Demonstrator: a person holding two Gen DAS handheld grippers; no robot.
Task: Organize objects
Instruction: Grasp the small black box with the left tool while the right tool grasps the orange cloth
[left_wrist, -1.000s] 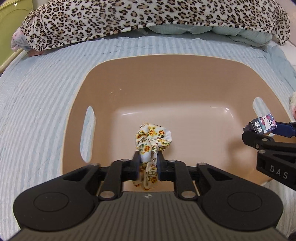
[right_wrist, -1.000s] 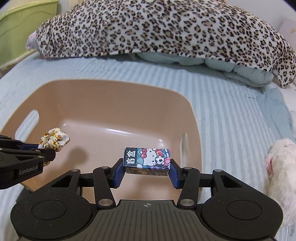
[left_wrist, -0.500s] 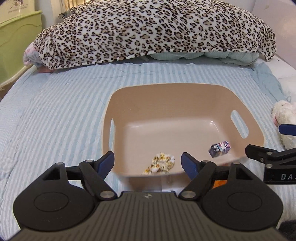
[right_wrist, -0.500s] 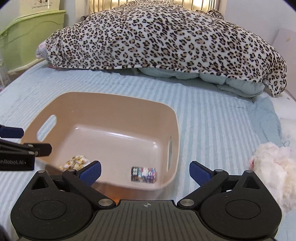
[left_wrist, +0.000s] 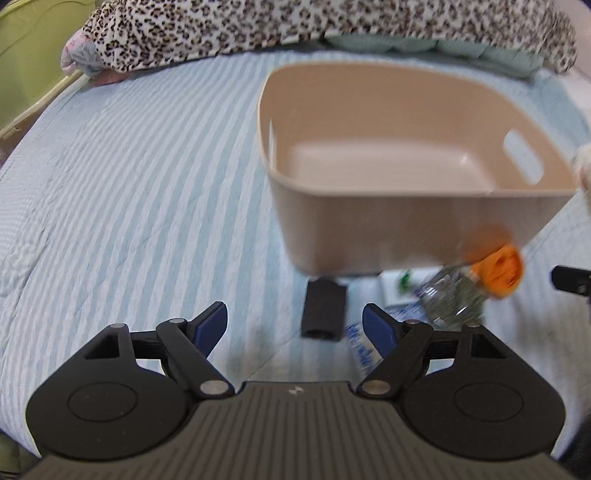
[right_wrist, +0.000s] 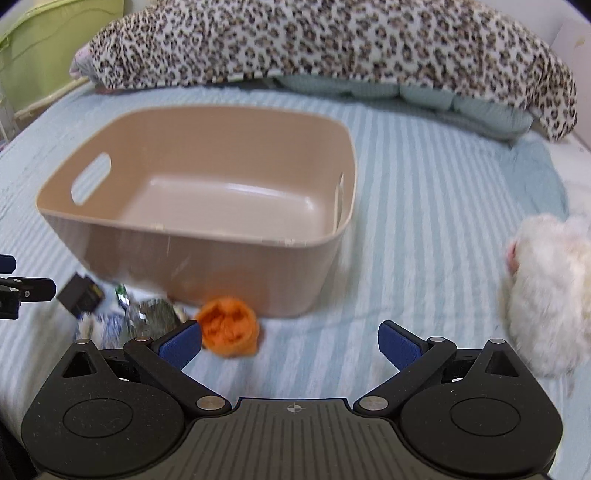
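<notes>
A tan plastic basket (left_wrist: 424, 229) (right_wrist: 207, 266) stands on the striped bed; its near wall hides whatever lies on its floor. In front of it lie a small black box (left_wrist: 324, 309) (right_wrist: 80, 295), a crumpled clear bottle (left_wrist: 452, 295) (right_wrist: 153, 314), an orange knitted piece (left_wrist: 498, 269) (right_wrist: 229, 326) and a blue-and-white packet (left_wrist: 364, 349). My left gripper (left_wrist: 295, 325) is open and empty, low over the bed just before the black box. My right gripper (right_wrist: 290, 341) is open and empty, just right of the orange piece.
A leopard-print blanket (right_wrist: 314, 44) lies across the back of the bed. A white plush toy (right_wrist: 546, 291) sits to the right of the basket. A green bin (left_wrist: 33, 48) stands at the far left. The light blue striped sheet (left_wrist: 129, 206) stretches left of the basket.
Both grippers opened and dropped the floral scrunchie and the Hello Kitty box into the basket, then pulled back and lowered. The small items in front of the basket have come into view.
</notes>
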